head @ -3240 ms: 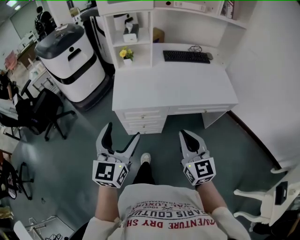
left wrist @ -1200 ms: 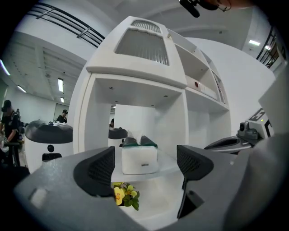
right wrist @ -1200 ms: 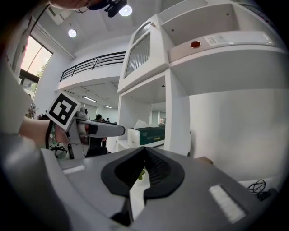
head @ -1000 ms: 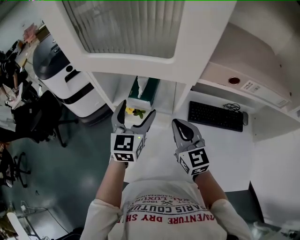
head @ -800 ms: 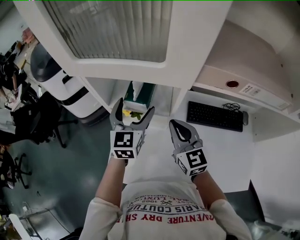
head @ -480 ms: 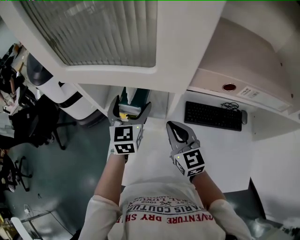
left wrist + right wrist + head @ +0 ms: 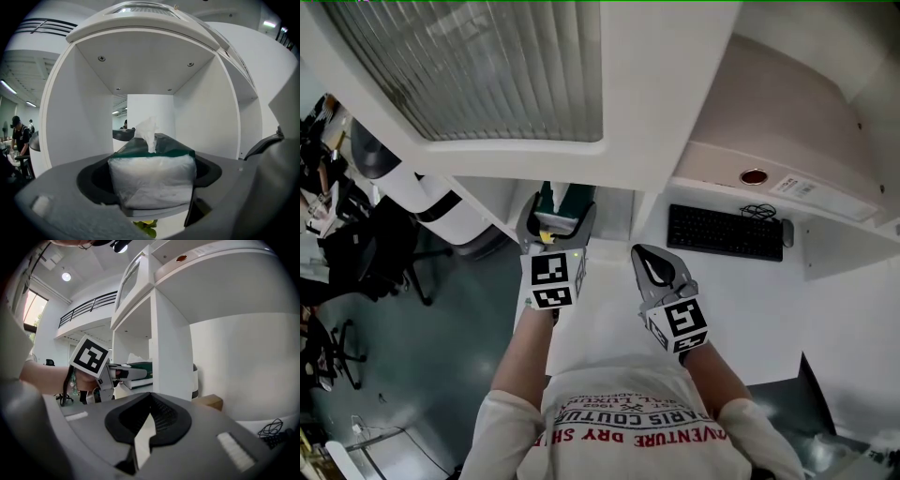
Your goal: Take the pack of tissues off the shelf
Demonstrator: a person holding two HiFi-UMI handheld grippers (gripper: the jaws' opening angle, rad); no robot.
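Biggest thing: white shelf unit (image 7: 661,112) fills the top of the head view, ribbed door panel at upper left. White desk (image 7: 741,291) sits below it toward the right, with a black keyboard (image 7: 724,232) on it.

Left gripper (image 7: 557,221), centre-left of the head view, reaches into the open cubby under the ribbed door. Its jaws are wide and closing, one on either side of the pack of tissues (image 7: 152,180). From the left gripper view I can't confirm the pads are pressing on the wrapper yet, so I call it flanked, not gripped.

Right gripper (image 7: 645,262) hangs just right of centre over the desk, outside the cubby. Its jaws are together with nothing between them.

The pack is in the middle of the left gripper view: clear wrapper, dark green top, one tissue sticking up. It stands upright on the cubby floor, not lifted.

Smallest: a bit of yellow flower (image 7: 145,228) at the bottom edge of that view, below the pack.

Progress, my read: the reach and alignment are done, and the grasp is under way. Left to do: finish the squeeze, check the soft pack doesn't slip, draw it straight out clear of the cubby walls, and bring it off the shelf. Nothing has been removed yet.
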